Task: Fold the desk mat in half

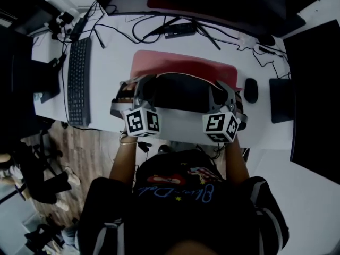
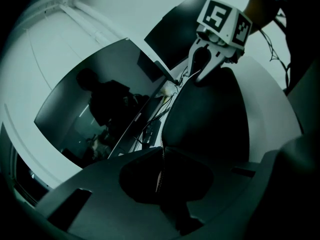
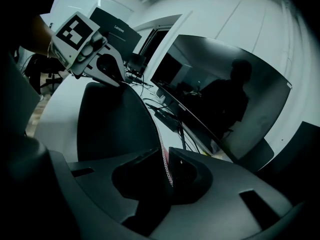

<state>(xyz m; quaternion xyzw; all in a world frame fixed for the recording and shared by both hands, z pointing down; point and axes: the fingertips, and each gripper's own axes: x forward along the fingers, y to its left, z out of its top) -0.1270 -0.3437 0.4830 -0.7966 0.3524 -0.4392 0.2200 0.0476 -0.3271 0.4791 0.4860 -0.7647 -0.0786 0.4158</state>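
The desk mat is red on top [image 1: 183, 65] and black underneath [image 1: 183, 92]. Its near edge is lifted off the white desk [image 1: 114, 57] and arches between my two grippers, black side up. My left gripper [image 1: 134, 92] is shut on the mat's left corner, the thin stitched edge pinched between its jaws [image 2: 161, 164]. My right gripper [image 1: 228, 94] is shut on the right corner, with the edge [image 3: 166, 166] clamped the same way. Each gripper view shows the black sheet [image 2: 210, 119] [image 3: 115, 129] bowing across to the other gripper [image 2: 200, 76] [image 3: 117, 81].
A black keyboard [image 1: 78, 81] lies left of the mat, a mouse [image 1: 251, 90] and a dark pad [image 1: 280, 100] to the right. Cables and a small black box [image 1: 179, 31] sit behind it, under a wide monitor [image 2: 100, 104]. The desk's front edge is at my body.
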